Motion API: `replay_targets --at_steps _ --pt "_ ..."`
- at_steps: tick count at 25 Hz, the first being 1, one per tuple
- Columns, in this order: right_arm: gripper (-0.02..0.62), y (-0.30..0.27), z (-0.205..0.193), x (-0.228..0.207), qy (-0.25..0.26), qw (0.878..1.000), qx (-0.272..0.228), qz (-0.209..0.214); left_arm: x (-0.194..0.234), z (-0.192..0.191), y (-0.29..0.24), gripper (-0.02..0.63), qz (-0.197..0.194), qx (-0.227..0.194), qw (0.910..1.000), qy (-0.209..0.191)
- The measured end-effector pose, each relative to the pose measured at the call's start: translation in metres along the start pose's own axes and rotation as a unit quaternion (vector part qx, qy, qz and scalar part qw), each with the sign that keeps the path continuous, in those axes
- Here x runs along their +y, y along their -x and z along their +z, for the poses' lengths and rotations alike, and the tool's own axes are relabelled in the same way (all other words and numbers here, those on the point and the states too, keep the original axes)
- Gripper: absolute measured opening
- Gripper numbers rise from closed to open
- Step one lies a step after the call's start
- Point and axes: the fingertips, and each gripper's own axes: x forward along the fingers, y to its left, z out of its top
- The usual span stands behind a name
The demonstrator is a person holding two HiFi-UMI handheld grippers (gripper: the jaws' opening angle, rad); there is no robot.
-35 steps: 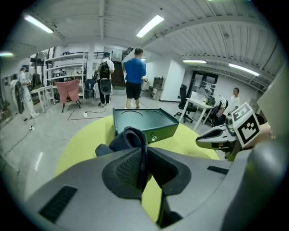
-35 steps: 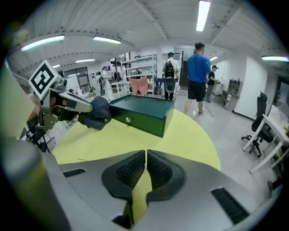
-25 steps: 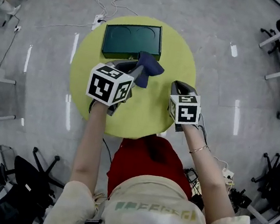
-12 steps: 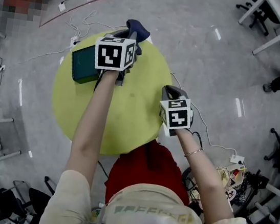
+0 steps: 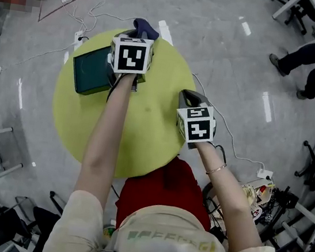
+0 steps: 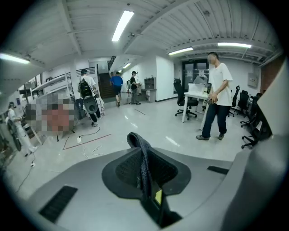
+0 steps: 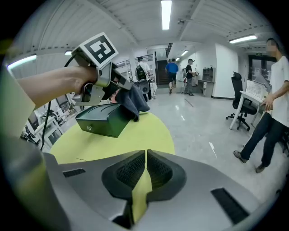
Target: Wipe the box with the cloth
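My left gripper (image 6: 145, 180) had its fingers pinching the dark blue fabric cloth (image 6: 141, 153), which draped on the far corner of the dark green rectangular box (image 5: 92, 72) on the round yellow tabletop (image 5: 146, 127). My right gripper (image 7: 145, 171) hung near the box, fingers pressed together and empty. I judged the wiping barely begun, with most of the lid left.

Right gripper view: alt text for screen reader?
The left gripper holds a dark blue cloth at the edge of a dark green box on a round yellow-green table. In front, the right gripper has its jaws together, empty.
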Motion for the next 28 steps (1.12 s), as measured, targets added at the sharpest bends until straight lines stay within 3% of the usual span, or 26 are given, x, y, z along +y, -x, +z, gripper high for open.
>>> replay_targets --at_steps 10,16,28 --pt "0.04 -0.027 0.01 0.018 0.02 0.999 0.022 0.018 0.002 -0.02 0.005 0.057 -0.002 0.044 0.9978 -0.05" --pt "0.04 -0.025 0.009 0.026 0.034 0.999 0.024 0.026 -0.011 -0.035 0.016 0.057 -0.019 0.061 0.9969 -0.046" --pt "0.04 -0.008 -0.011 0.039 0.048 0.998 0.024 0.035 -0.023 -0.069 0.049 0.057 -0.015 0.064 0.997 -0.043"
